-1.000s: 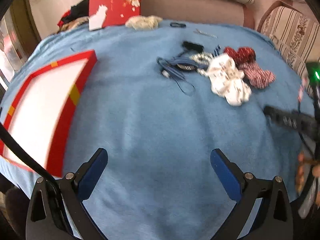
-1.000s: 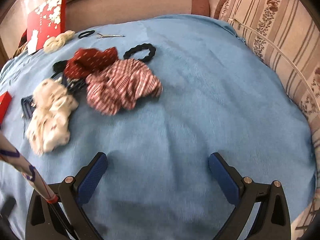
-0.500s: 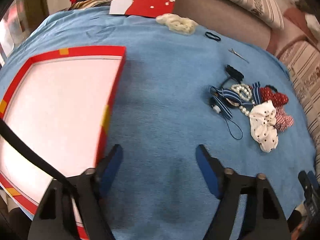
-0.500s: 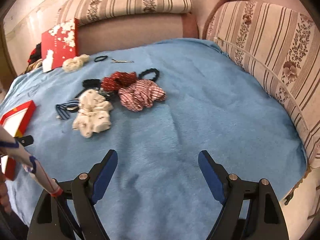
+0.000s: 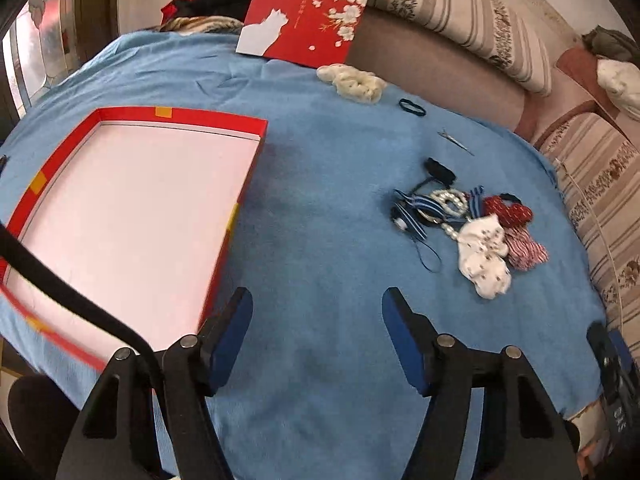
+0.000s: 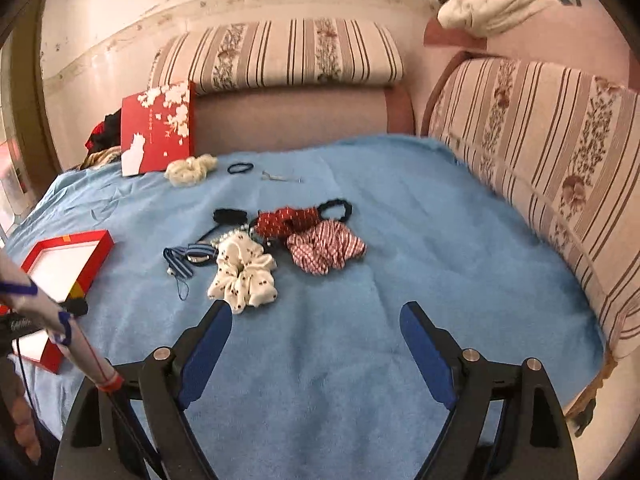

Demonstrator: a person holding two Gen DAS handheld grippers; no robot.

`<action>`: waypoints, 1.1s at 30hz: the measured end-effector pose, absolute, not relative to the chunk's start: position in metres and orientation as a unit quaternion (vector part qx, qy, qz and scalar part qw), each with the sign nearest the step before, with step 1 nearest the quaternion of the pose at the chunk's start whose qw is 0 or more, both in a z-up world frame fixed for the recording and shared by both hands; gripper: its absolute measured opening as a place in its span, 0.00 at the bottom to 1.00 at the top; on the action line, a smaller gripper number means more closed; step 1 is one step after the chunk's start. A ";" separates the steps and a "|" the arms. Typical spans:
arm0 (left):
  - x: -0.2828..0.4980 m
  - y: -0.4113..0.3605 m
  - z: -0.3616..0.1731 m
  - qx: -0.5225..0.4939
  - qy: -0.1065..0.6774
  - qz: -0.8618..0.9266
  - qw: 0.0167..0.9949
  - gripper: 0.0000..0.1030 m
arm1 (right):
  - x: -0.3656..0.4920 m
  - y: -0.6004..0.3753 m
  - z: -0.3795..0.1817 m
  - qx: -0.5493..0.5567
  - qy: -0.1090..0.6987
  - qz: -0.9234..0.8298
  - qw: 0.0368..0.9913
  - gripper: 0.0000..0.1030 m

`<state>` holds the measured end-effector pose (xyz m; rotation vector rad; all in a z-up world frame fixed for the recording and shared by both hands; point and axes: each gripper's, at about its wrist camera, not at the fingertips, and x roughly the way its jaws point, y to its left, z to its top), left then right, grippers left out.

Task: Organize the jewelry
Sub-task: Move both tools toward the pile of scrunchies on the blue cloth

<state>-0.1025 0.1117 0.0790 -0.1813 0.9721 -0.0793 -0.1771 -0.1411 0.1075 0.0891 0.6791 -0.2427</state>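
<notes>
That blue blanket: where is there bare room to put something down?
The blue blanket is bare on its right side, between the red striped scrunchie and the striped sofa cushions, and in front of both grippers. The red tray is bare inside. It is crowded around the white scrunchie.

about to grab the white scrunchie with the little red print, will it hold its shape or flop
Probably flops: the white scrunchie is gathered, ruffled fabric lying slumped on the blue blanket. It looks light. It touches the pearl strand, which might drag along.

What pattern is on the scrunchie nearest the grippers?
Cream scrunchie with small dark red sprigs; right wrist view shows it best.
</notes>
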 end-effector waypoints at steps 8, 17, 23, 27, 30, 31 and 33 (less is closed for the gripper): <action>-0.134 0.078 0.076 -0.013 0.459 -0.047 0.887 0.65 | -0.176 -0.162 0.089 0.064 0.355 -0.117 0.925 0.85; -0.138 0.052 0.083 0.021 0.458 -0.077 0.886 0.66 | -0.172 -0.191 0.069 0.082 0.379 -0.138 0.911 0.85; -0.123 0.040 0.084 0.038 0.463 -0.081 0.882 0.69 | -0.165 -0.204 0.058 0.056 0.366 -0.154 0.916 0.85; -0.105 0.031 0.084 0.027 0.475 -0.088 0.875 0.69 | -0.162 -0.205 0.051 0.049 0.360 -0.148 0.920 0.85; -0.092 0.022 0.085 0.021 0.480 -0.098 0.871 0.69 | -0.160 -0.204 0.050 0.054 0.353 -0.141 0.923 0.85; -0.089 0.019 0.085 0.019 0.481 -0.103 0.870 0.69 | -0.158 -0.204 0.049 0.055 0.354 -0.140 0.923 0.85; -0.077 0.007 0.085 0.017 0.480 -0.119 0.869 0.69 | -0.155 -0.205 0.047 0.059 0.356 -0.141 0.922 0.85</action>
